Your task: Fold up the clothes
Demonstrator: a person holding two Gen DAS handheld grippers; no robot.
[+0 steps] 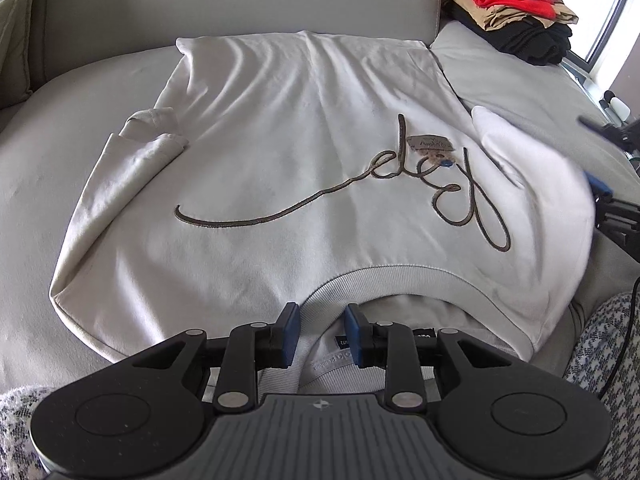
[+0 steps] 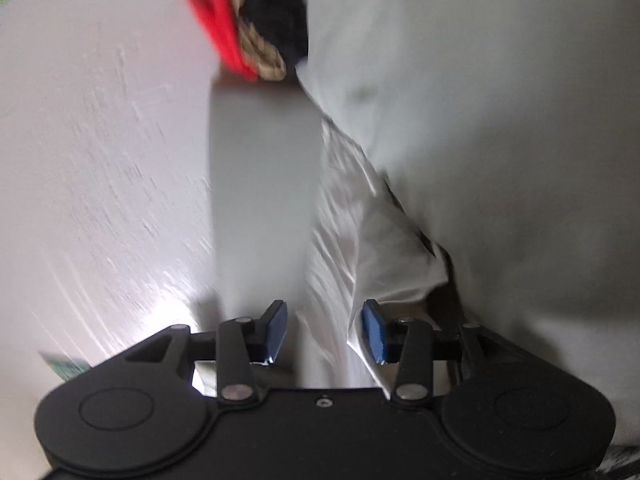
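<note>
A cream sweatshirt (image 1: 280, 152) with a brown script design (image 1: 400, 184) lies flat on the grey sofa seat, neckline toward me. Its left sleeve (image 1: 136, 148) is folded onto the body. My left gripper (image 1: 322, 330) is open, its blue pads either side of the ribbed collar (image 1: 384, 276). The right sleeve (image 1: 532, 172) is lifted and blurred at the right edge, with my right gripper's blue pad (image 1: 598, 186) at its end. In the blurred right wrist view my right gripper (image 2: 325, 328) stands open with white sleeve cloth (image 2: 360, 240) between the pads.
A stack of folded clothes (image 1: 516, 12), red on top of tan and black, sits on the sofa arm at the far right; it also shows in the right wrist view (image 2: 248, 28). The sofa back (image 1: 224, 0) rises behind. A patterned blanket (image 1: 600, 352) lies near right.
</note>
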